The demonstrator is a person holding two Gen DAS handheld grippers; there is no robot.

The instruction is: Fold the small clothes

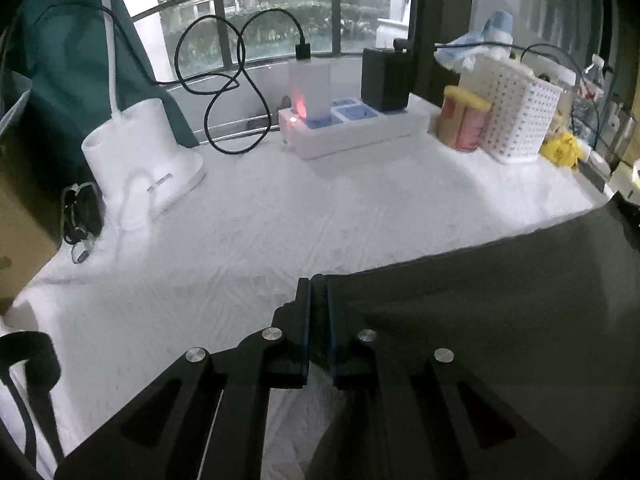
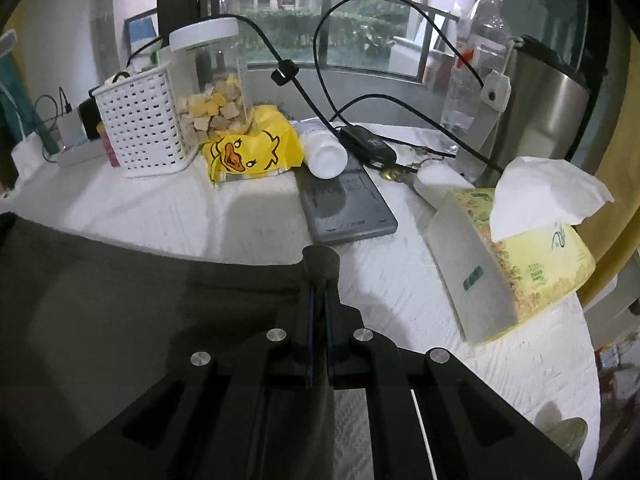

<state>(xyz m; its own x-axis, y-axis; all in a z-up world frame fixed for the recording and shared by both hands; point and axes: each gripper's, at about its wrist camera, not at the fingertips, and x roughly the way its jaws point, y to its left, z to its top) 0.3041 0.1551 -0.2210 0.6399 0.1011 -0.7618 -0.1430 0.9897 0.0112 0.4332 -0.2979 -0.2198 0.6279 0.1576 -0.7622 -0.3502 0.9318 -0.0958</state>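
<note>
In the left wrist view, the left gripper is seen clamped on the near left corner of a dark garment, its jaws pressed together with cloth between them. The garment is stretched from that corner to the right, its far edge running up and rightward over the white table cover. A white lamp base, a power strip and a white basket are seen beyond. In the right wrist view, the right gripper is seen closed on the garment's opposite corner; the cloth is spread leftward, its long axis lying between the two grippers. A tissue box and a grey tablet are seen nearby.
</note>
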